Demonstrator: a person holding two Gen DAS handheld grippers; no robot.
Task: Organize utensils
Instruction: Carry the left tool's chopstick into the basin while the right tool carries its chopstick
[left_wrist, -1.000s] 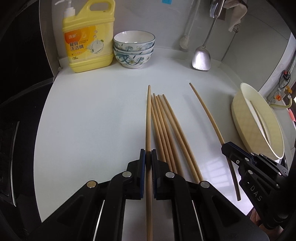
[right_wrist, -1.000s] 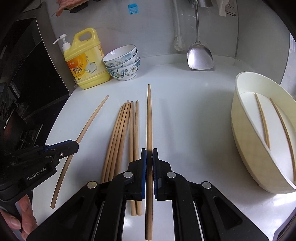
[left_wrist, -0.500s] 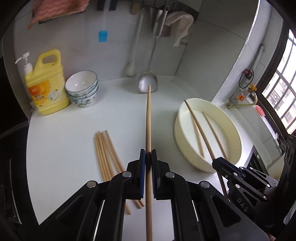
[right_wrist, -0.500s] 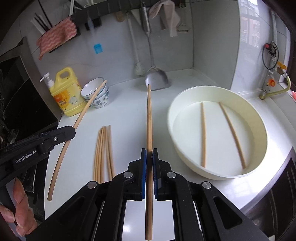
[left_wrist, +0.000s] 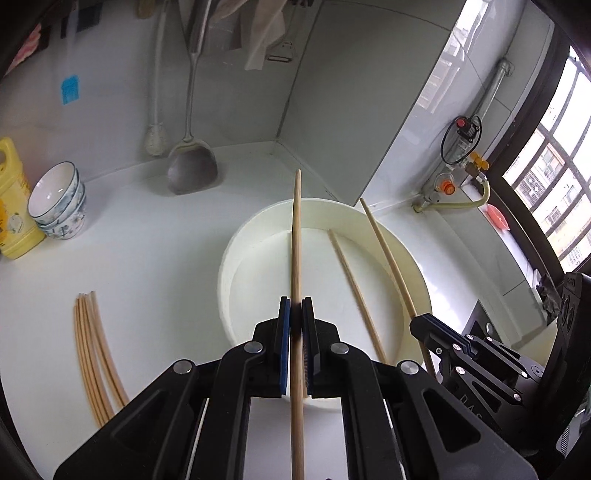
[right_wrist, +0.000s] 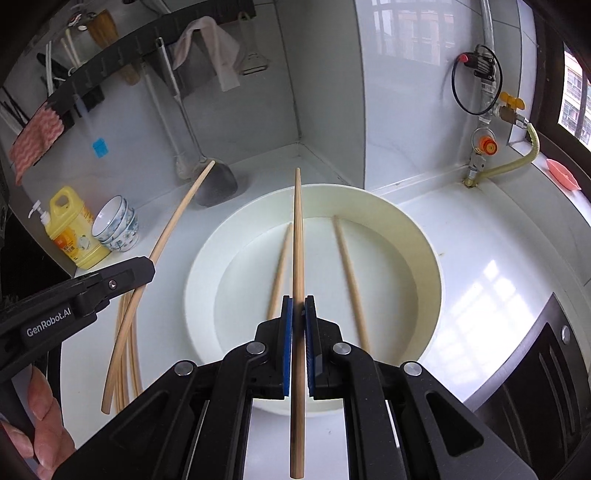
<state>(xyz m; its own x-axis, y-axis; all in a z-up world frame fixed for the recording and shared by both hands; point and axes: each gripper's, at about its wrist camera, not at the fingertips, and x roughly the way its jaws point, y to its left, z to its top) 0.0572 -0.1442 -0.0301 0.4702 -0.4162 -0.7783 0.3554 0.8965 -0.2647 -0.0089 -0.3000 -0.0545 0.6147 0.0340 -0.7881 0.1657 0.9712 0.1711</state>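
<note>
Left tongs (left_wrist: 296, 312): I read them as fully closed on one chopstick (left_wrist: 296, 258), gripped partway along its shaft; it points far, its tip over the far rim of the basin.
Right tongs (right_wrist: 298, 308): closed the same way on a second chopstick (right_wrist: 297, 251), which runs straight ahead over the basin interior.
Cross view: in the right wrist view I see the left tongs at the left edge with a person's hand (right_wrist: 37, 424) behind them — their chopstick appears curved by the lens. In the left wrist view the right tongs sit at the lower right, their stick slanting over the basin's right side.
Basin (right_wrist: 417, 236): round, cream-white, standing on the white surface (left_wrist: 155, 258) near the corner of the walls.
Basin contents: two loose chopsticks (right_wrist: 349, 273) lie flat on its bottom, apart from each other, both running near-to-far.
Remaining bundle (left_wrist: 92, 354): several chopsticks lie side by side on the surface, left of the basin and clear of it.
Far left: stacked bowls (left_wrist: 57, 203) just beside a yellow detergent bottle (right_wrist: 72, 229).
Far wall: a metal spatula (left_wrist: 192, 173) hangs down — its blade is close to the surface.
</note>
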